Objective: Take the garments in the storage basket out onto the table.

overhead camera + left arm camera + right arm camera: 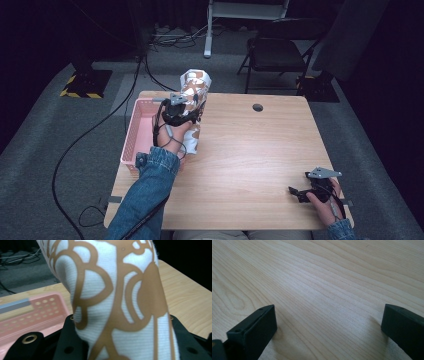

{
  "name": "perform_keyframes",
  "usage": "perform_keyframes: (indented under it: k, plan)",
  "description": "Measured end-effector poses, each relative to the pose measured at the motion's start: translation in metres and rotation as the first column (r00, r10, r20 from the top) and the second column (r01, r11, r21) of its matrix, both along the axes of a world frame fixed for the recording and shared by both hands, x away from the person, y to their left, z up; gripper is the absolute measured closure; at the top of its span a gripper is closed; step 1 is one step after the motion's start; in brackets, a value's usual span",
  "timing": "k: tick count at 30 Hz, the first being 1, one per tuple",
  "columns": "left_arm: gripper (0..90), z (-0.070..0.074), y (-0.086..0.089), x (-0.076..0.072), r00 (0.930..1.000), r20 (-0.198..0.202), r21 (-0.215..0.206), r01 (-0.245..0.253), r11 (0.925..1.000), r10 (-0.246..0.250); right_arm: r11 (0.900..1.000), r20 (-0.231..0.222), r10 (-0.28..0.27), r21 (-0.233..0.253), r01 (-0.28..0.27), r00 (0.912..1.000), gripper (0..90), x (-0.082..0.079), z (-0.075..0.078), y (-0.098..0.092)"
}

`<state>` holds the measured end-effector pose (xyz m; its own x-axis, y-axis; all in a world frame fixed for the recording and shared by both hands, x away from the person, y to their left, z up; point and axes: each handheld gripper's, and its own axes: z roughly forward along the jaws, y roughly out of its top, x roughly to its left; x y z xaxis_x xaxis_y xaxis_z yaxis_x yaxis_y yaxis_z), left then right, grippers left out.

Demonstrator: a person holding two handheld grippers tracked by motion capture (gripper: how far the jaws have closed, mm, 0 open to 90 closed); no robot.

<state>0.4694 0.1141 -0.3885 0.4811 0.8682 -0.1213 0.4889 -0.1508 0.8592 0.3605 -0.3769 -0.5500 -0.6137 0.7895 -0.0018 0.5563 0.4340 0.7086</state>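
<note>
One cloth (194, 100), white knit with a tan pattern, is the thing being worked: it hangs lifted above the table (250, 150), just to the right of the pink basket (134, 135), with its lower end reaching down near the table beside the basket's right wall. The left gripper (181, 114) has its jaws closed on the cloth about halfway up; in the left gripper view the fabric (117, 305) bunches between the two black jaws and fills the gap. The right gripper (305, 192) rests low on the table, well to the right of the basket and near the front edge, its jaws spread wide with nothing but bare wood (324, 290) between them.

The step in hand looks like carrying the cloth, either out of the basket or toward it; I cannot tell which. If it goes in, the next move calls for swinging left over the basket's rim, lowering, then letting go.
</note>
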Motion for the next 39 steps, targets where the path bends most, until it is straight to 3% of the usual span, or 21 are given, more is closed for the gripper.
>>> perform_keyframes:
  k: [8, 13, 39]
  plan:
    - [58.6, -0.009, -0.032, 0.003, 0.9983, -0.008, -0.004, 0.058, 0.9983, -0.058, 1.0, 0.0, 0.0, 0.0, 0.0, 1.0, 0.0, 0.0, 0.0, 0.0]
    - [58.5, -0.016, -0.045, 0.005, 0.9975, -0.018, -0.019, 0.068, 0.9975, -0.068, 1.0, 0.0, 0.0, 0.0, 0.0, 1.0, 0.0, 0.0, 0.0, 0.0]
    - [58.2, -0.069, -0.088, 0.017, 0.9924, -0.069, -0.025, 0.101, 0.9946, -0.102, 1.0, -0.001, 0.002, 0.0, -0.002, 1.0, 0.0, 0.0, 0.0, 0.0]
